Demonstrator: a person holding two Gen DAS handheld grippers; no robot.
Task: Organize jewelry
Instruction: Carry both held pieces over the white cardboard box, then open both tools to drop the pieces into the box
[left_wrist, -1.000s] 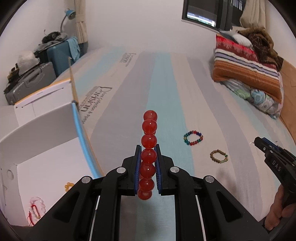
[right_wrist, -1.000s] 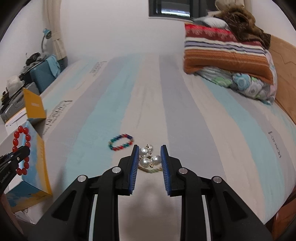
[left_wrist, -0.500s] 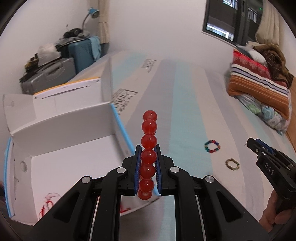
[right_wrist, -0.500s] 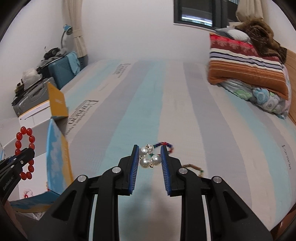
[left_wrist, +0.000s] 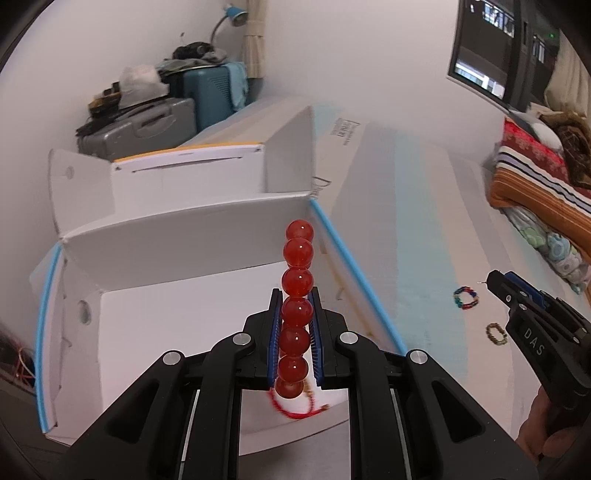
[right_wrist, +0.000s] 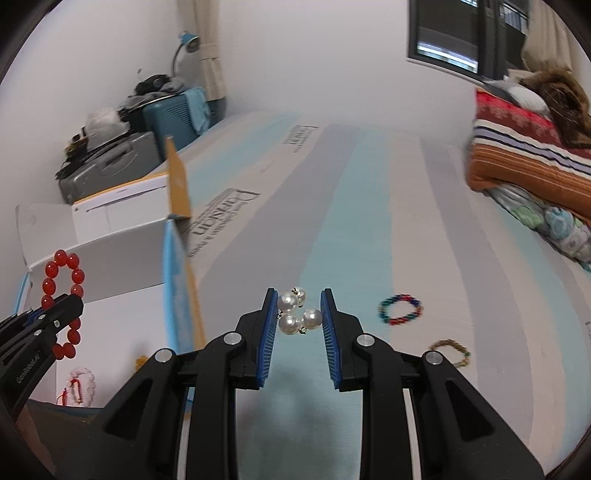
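My left gripper (left_wrist: 295, 295) is shut on a red bead bracelet (left_wrist: 297, 284), held edge-on above the open white cardboard box (left_wrist: 184, 321). The same bracelet (right_wrist: 62, 302) shows as a ring at the left of the right wrist view. My right gripper (right_wrist: 299, 295) is shut on a cluster of white pearl pieces (right_wrist: 297, 314), over the striped bed beside the box's blue wall (right_wrist: 177, 295). A red cord bracelet (left_wrist: 295, 411) lies on the box floor. A multicoloured bead bracelet (right_wrist: 400, 309) and a brown bead bracelet (right_wrist: 450, 352) lie on the bed.
Inside the box lies a pale pink bracelet with red cord (right_wrist: 79, 384). Folded striped blankets and pillows (right_wrist: 532, 155) are piled at the right. Suitcases (left_wrist: 147, 125) with clutter stand beyond the box at the wall. A hand (left_wrist: 543, 432) holds the right gripper.
Both grippers have swung left toward the box. The left gripper with the red bracelet has gone from beside the box wall to above its inside. The loose bracelets now lie further right in both views.
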